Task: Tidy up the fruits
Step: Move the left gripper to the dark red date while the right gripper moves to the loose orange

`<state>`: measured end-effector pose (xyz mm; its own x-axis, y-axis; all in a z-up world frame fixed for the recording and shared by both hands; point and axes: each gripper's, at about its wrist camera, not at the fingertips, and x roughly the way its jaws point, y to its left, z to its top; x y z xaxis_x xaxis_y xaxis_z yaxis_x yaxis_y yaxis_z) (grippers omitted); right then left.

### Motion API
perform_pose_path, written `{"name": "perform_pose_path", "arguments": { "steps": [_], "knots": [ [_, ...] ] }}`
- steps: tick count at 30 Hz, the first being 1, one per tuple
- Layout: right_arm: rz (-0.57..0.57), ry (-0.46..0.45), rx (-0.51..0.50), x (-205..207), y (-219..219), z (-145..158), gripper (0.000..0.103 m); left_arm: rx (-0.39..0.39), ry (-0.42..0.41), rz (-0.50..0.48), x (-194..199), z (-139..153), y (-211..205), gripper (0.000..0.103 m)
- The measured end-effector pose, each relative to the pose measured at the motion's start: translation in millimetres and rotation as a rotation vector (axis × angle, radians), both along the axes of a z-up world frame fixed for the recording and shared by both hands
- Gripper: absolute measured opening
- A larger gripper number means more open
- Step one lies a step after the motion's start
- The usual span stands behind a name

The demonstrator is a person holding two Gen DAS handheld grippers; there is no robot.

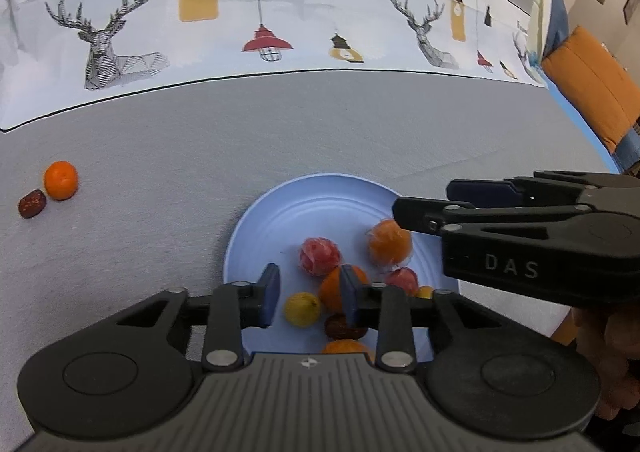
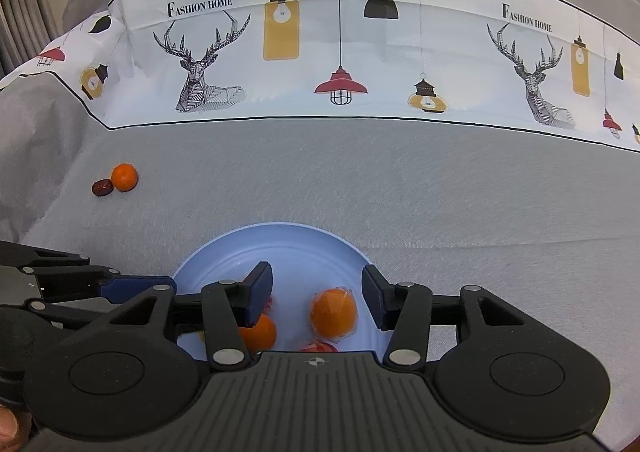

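On my screens the fruit sits mostly in the blue plate (image 1: pixel 256 228), which lies on the grey cloth (image 1: pixel 180 155); I count a wrapped orange (image 1: pixel 389 243), a wrapped red fruit (image 1: pixel 320 256), a bare orange (image 1: pixel 332 288), a small yellow fruit (image 1: pixel 302 309), a dark date (image 1: pixel 338 326) and a second red fruit (image 1: pixel 402 279) there; one more orange shows low at the plate's near edge, half hidden by my tool. Well apart on the cloth, far left, a loose mandarin (image 1: pixel 60 179) lies touching another date (image 1: pixel 32 203).

My left gripper (image 1: pixel 308 294) hangs over the plate's near side with its blue pads (image 1: pixel 270 292) parted by a narrow gap; the yellow fruit shows between them, yet I see no pad pressing on it, nor on the bare orange by the other pad, so I read it as holding nothing.

My right gripper (image 2: pixel 316 294) hovers over the same plate, jaws apart and wider than the left; the wrapped orange (image 2: pixel 334 314) lies below the gap, clear of both pads; it grips nothing. Behind runs the patterned cloth band (image 2: pixel 320 51) with deer and lamps.
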<state>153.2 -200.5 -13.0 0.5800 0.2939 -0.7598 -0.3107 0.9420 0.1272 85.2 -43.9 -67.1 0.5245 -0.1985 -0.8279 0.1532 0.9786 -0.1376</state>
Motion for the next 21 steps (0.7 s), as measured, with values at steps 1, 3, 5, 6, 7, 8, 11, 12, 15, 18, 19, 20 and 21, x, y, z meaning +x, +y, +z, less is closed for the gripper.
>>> {"name": "perform_pose_path", "arguments": {
  "steps": [1,3,5,6,7,8,11,12,15,18,19,20,21],
  "knots": [
    [0.001,0.0,0.002,0,0,0,0.052,0.003,-0.004,0.006,0,1,1,0.026],
    [0.002,0.001,0.006,0,0,1,0.052,0.007,-0.011,0.022,0,3,4,0.021],
    [0.003,0.003,0.011,1,0,1,0.052,0.008,-0.02,0.043,1,5,9,0.02],
    [0.003,0.004,0.013,1,0,1,0.052,0.007,-0.023,0.053,0,6,12,0.019],
    [0.003,0.006,0.016,2,-1,1,0.052,0.008,-0.026,0.065,1,7,15,0.019],
    [0.003,0.007,0.019,2,-1,2,0.052,0.013,-0.026,0.08,2,8,18,0.019],
    [0.0,0.012,0.031,3,-2,2,0.052,0.009,-0.006,0.128,8,11,33,0.019],
    [-0.001,0.014,0.036,3,-2,2,0.052,0.011,0.003,0.141,11,13,38,0.019],
    [0.003,0.012,0.052,4,-2,4,0.052,0.038,-0.008,0.193,21,31,59,0.019],
    [0.007,0.013,0.063,4,1,5,0.052,0.029,-0.047,0.27,38,53,94,0.019],
    [0.007,0.015,0.066,4,2,5,0.052,0.026,-0.057,0.301,44,57,108,0.019],
    [0.009,0.017,0.068,5,3,5,0.052,0.023,-0.064,0.335,49,59,121,0.019],
    [0.012,0.019,0.071,5,5,5,0.052,0.014,-0.066,0.374,53,57,136,0.019]
  ]
}}
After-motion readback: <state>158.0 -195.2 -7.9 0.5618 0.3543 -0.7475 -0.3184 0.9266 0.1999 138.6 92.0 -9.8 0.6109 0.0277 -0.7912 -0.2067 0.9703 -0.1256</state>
